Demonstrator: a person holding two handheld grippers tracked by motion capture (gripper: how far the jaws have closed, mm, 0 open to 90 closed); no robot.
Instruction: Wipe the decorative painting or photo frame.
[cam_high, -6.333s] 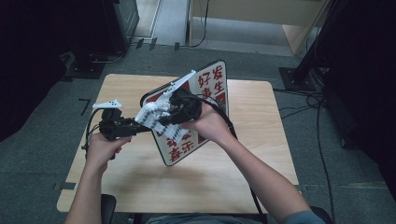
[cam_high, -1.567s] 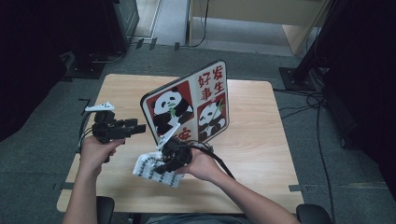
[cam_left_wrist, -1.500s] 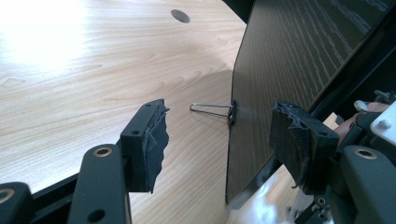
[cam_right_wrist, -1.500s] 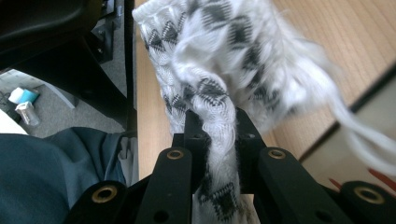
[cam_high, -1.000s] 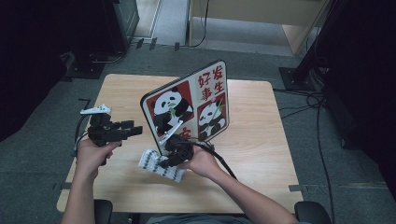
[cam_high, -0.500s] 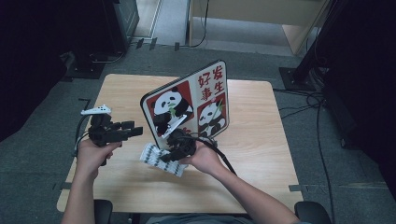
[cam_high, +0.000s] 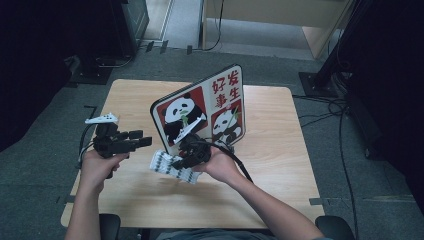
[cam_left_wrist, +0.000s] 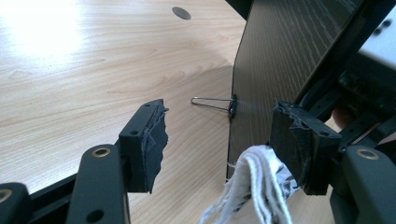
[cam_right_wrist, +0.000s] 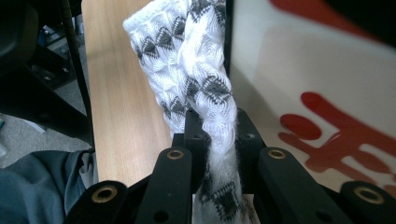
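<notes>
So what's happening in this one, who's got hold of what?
A person at a wooden table works two hand-held grippers. The right gripper is clamped on a white cloth with a grey diamond pattern, holding it just in front of the panda board, which stands upright. The left gripper is open and holds nothing, hovering beside the cloth. A wire clip sits on the board's edge.

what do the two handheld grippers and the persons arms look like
Both the left gripper and the right gripper are black, with brass-ringed screw holes and worn, ragged black pads. The left carries a white three-cornered plate; a black cable trails from the right. The forearms are bare.
</notes>
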